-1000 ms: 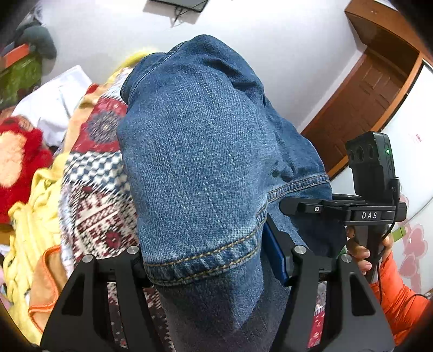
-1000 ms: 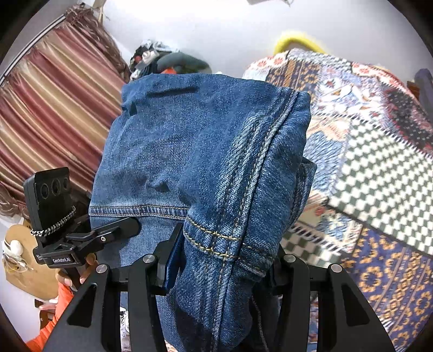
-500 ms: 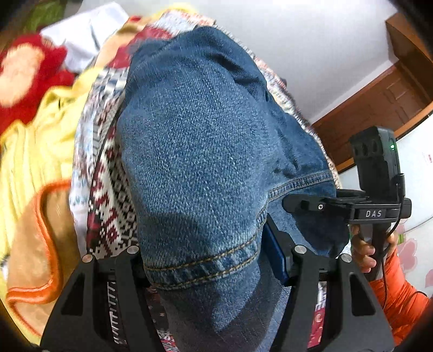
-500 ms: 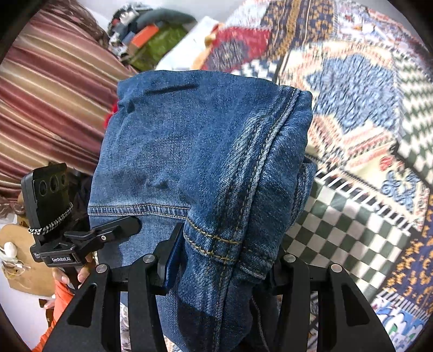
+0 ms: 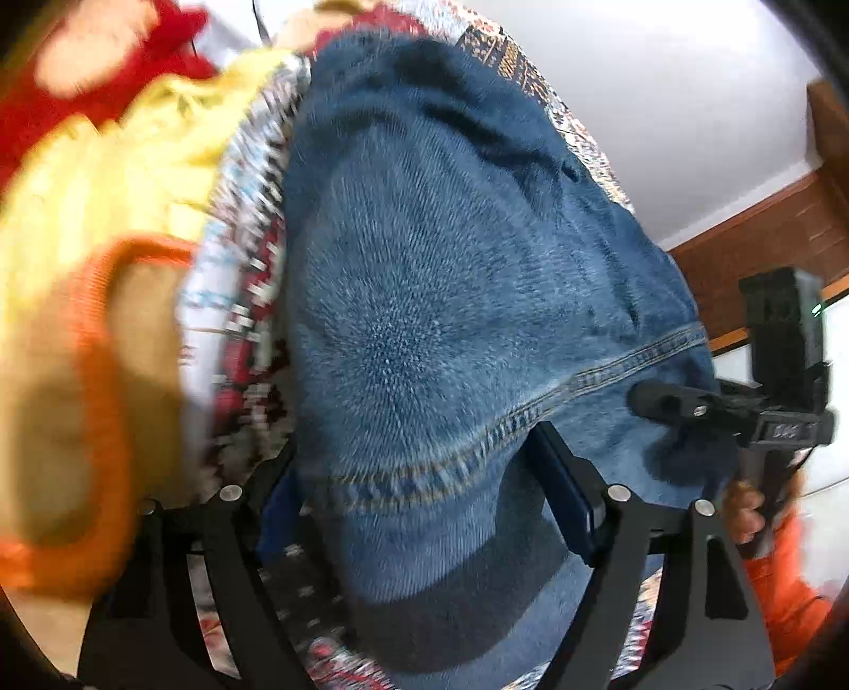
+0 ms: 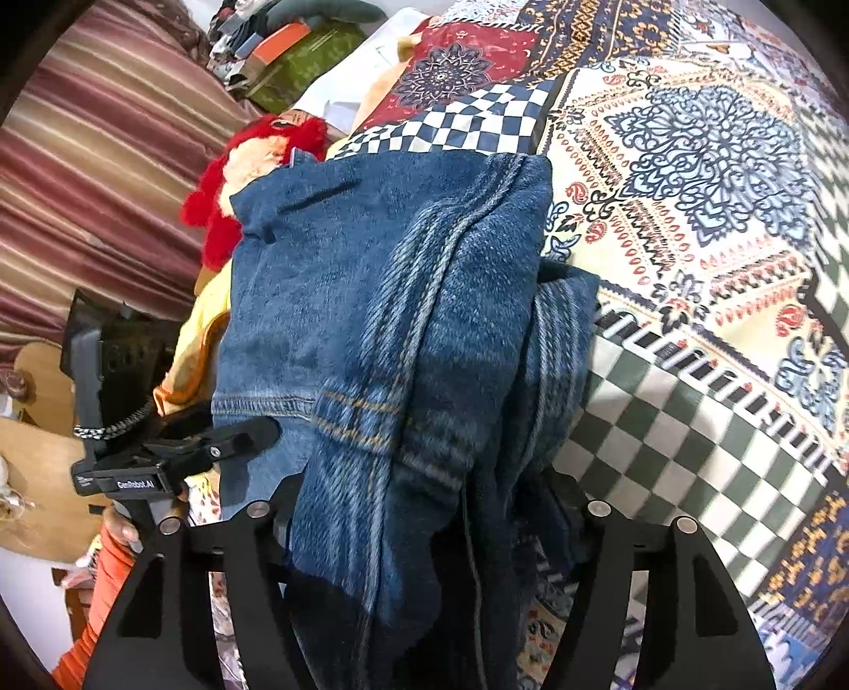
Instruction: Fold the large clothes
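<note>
A pair of blue denim jeans is held between both grippers, its hemmed end bunched up in front of each camera. My left gripper is shut on the jeans at the stitched hem. My right gripper is shut on the jeans at a thick seam, with folds hanging over it. The jeans hang low over the patterned bedspread. The right gripper shows at the right of the left wrist view; the left gripper shows at the left of the right wrist view.
A yellow and orange garment and a red plush item lie at the bed's side. A striped curtain hangs at left. Boxes and clutter sit beyond the bed. A wooden door is at right.
Both grippers have tilted down and moved toward the bed with the jeans. The bedspread now fills the views where the wall showed before. The left view is motion-blurred.
</note>
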### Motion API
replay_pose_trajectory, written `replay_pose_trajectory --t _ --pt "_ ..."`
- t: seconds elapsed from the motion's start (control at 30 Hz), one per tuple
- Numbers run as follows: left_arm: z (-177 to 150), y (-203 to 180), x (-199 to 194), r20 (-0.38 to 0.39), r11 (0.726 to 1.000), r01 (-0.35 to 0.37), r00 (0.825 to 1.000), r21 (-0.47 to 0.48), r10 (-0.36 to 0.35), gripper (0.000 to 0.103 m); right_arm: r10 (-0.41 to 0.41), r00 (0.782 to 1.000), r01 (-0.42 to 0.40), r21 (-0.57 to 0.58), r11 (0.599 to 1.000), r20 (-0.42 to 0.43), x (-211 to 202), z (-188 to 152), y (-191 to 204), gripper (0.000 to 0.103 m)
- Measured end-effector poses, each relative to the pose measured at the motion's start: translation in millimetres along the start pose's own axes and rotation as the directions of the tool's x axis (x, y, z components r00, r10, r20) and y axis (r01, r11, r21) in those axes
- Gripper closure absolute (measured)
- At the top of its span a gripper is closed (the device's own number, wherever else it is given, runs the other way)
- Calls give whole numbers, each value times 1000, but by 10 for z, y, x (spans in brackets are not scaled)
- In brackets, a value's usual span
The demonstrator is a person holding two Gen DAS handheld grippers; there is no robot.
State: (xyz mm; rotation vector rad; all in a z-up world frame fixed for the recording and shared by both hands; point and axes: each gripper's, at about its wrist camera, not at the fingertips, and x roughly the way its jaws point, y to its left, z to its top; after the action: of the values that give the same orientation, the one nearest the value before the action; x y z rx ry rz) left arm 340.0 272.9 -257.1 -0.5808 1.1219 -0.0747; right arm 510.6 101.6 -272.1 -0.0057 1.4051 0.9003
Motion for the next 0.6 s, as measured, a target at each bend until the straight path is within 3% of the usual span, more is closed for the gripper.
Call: replay_pose_trajectory --t 0.07,0.17,0.3,0.37,0.43,0.6 --pt "-67 -138 -167 44 990 -118 992 76 115 23 -18 1000 18 -23 1000 8 -89 -45 42 37" --pt "-204 -362 -310 87 958 -229 972 174 217 24 -80 996 84 -86 993 47 -266 -143 172 37" --pt "-471 -571 -275 100 921 -275 961 275 257 23 -148 984 165 -198 966 96 -436 -355 332 37" --pt "-574 -608 -239 135 891 -337 941 305 310 23 -183 979 199 -224 954 90 -440 -467 324 37" --pt "-660 -624 -203 148 877 -362 932 315 331 23 -208 974 223 -228 948 86 -414 -562 259 35" --pt "-806 -653 -312 165 861 -399 917 316 364 23 -149 988 154 -150 977 44 -538 -668 68 31"
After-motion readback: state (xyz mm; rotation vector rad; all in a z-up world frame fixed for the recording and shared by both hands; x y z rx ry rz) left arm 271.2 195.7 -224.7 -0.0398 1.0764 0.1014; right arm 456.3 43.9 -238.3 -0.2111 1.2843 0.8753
